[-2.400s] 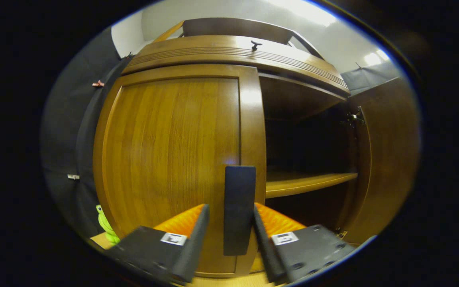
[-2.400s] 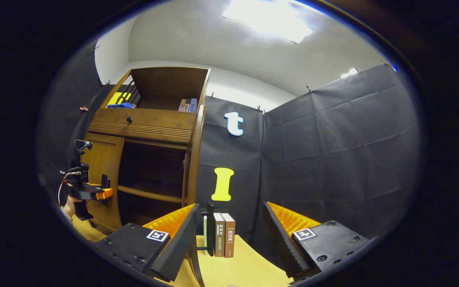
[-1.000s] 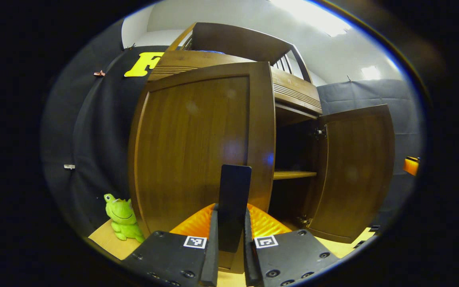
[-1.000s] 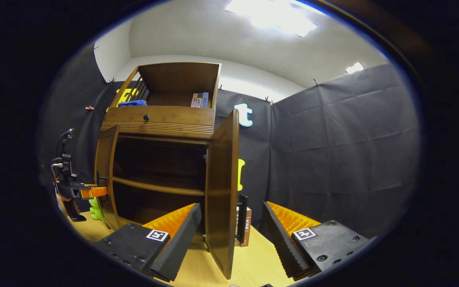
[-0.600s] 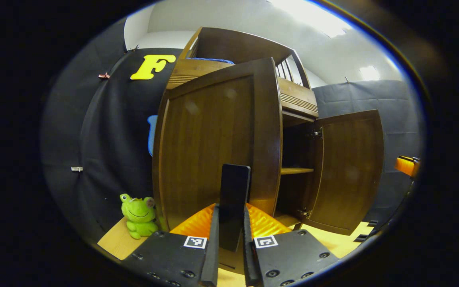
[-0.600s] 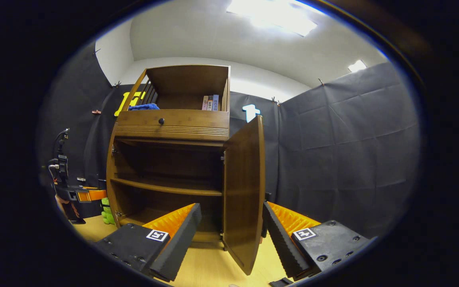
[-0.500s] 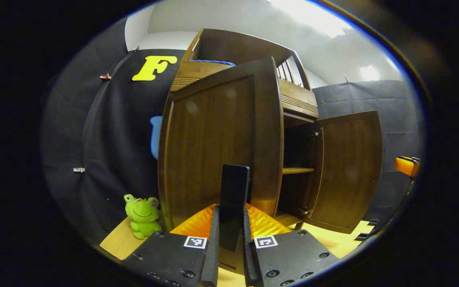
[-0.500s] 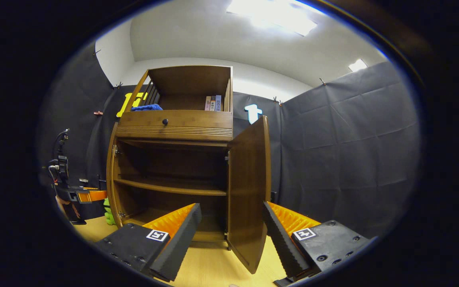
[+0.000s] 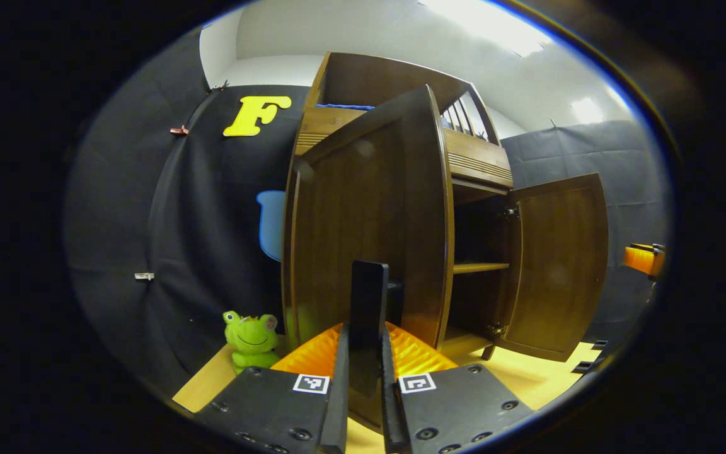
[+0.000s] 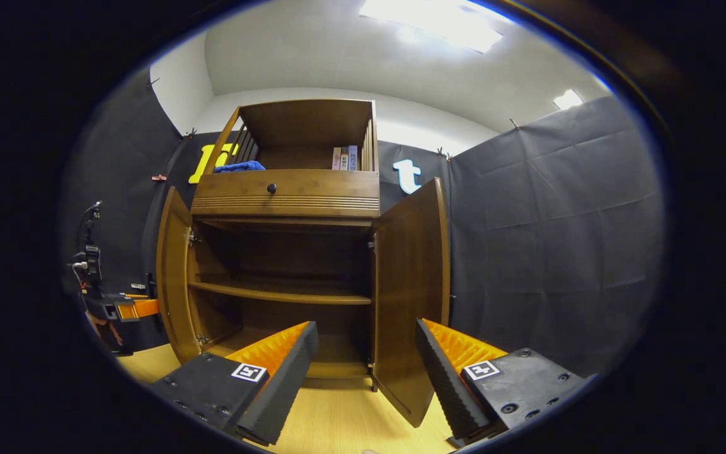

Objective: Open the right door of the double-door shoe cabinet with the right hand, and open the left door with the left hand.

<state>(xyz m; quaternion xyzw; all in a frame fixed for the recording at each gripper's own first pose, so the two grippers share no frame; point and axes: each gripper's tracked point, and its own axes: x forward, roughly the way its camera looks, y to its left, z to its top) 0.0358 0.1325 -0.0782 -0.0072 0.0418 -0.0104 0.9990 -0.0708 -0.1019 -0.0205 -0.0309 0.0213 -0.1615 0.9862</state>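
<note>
The left claw [image 9: 362,378] is clamped narrow on the flat dark upright handle [image 9: 368,302] at the free edge of the brown wooden left door [image 9: 363,214] of the tall wooden shoe cabinet [image 10: 287,189]; the door stands about half swung. The right claw [image 10: 363,366] gapes wide, holding nothing, before the open brown wooden right door [image 10: 410,277]. To finish well, I judge: follow the hinge's arc, keeping both fingers square on the handle.

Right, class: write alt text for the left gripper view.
The left gripper has its fingers closed on the dark handle of the cabinet's left door, swung partly open. The right door stands open beyond; a green frog toy sits beside the cabinet.
</note>
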